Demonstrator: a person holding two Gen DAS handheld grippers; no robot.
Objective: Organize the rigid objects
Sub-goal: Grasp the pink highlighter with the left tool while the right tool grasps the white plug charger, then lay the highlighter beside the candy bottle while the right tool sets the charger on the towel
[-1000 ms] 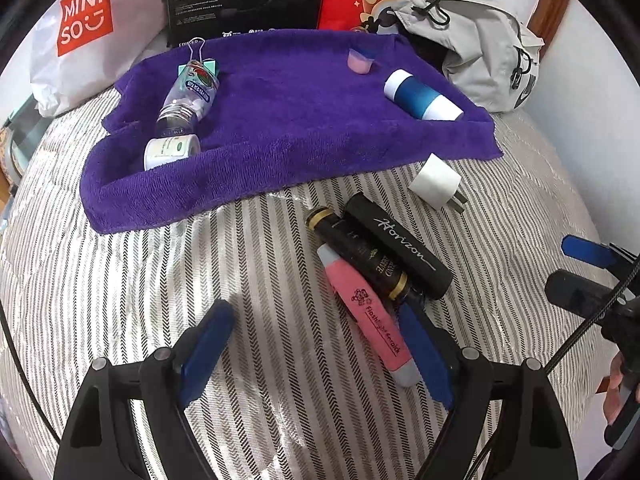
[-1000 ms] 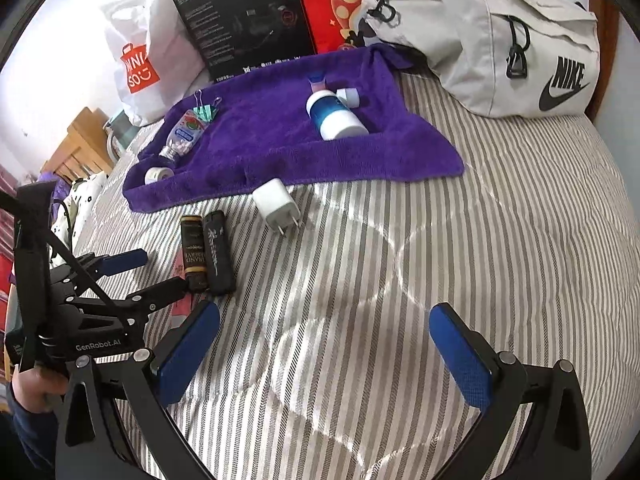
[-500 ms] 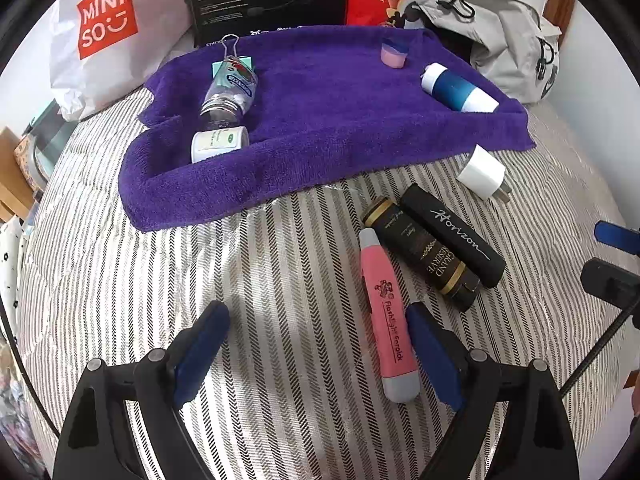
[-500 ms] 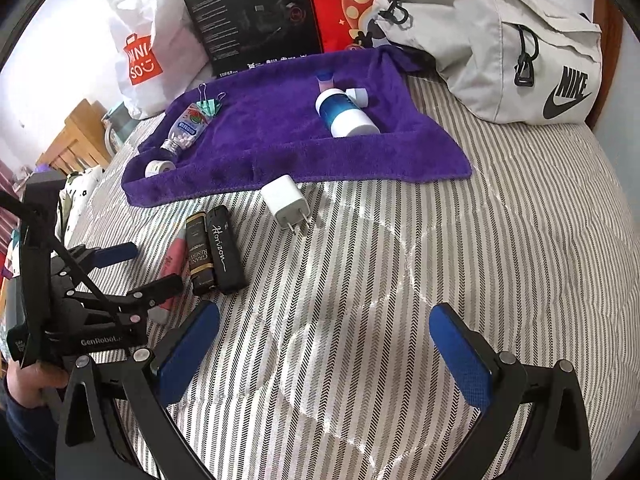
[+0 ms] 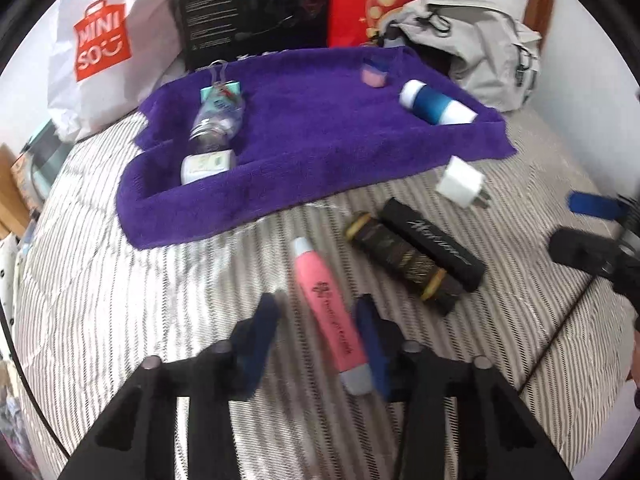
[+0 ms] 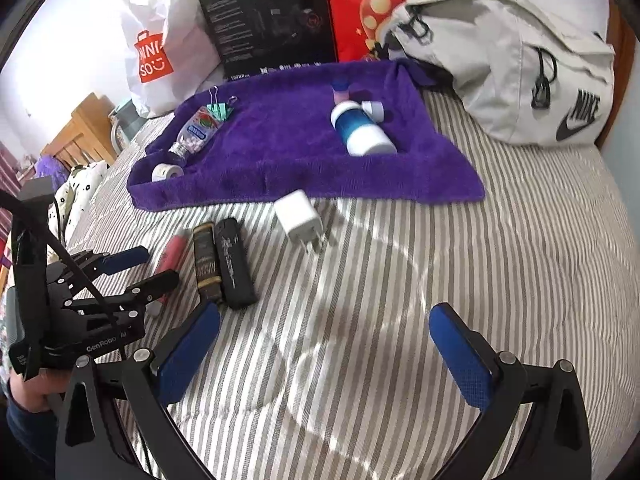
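Underneath, a striped bed meets white walls. Straddling the pink tube, the left hand-held gripper stands narrowed, untouching; tube's long axis points away. Right hand-held gripper gapes wide.

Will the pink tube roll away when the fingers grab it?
Probably not far: the pink tube lies flat on the soft striped quilt. It looks round and smooth, so it might slip between the left gripper fingers.
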